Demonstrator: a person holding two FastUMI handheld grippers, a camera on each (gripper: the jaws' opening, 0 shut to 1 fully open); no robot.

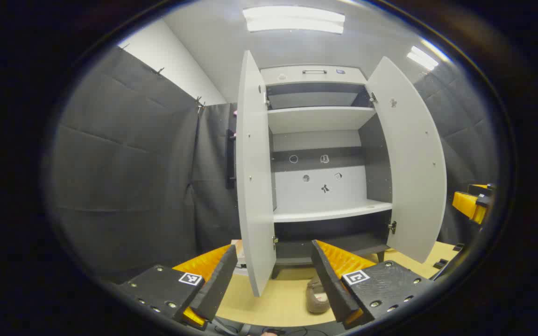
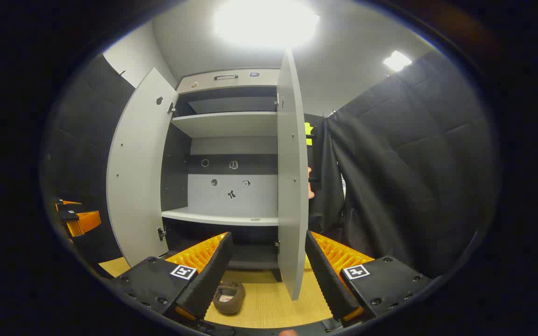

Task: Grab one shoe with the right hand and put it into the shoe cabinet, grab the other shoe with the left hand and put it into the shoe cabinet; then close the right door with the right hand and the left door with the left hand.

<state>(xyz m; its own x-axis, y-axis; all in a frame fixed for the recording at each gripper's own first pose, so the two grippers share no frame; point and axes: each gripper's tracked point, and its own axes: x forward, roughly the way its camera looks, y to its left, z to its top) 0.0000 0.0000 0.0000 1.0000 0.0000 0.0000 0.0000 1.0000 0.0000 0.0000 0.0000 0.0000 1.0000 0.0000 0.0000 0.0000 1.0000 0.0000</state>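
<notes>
Shoes wait on the floor, cabinet stands open

Shoe point(image 2: 228, 297) lies on the wooden floor point(image 2: 269, 303) just in front of the shoe cabinet point(image 2: 231, 154), brown, opening upward, near the left finger of the right gripper point(image 2: 266, 266). In the left gripper view a brown shoe point(image 1: 316, 295) lies beside the right finger of the left gripper point(image 1: 273, 275); whether it is the same shoe I cannot tell, so I count 1 shoe for certain. Both grippers hold their fingers wide, nothing between them.

The step in hand looks like the first grab with the right gripper. Lower it over the shoe, set the fingers astride the sides near the opening, and close firmly before lifting toward a shelf point(image 2: 220, 217).

Count: 2 doors, the left door point(image 2: 133, 177) and right door point(image 2: 292, 177), both open; 2 grippers.
</notes>
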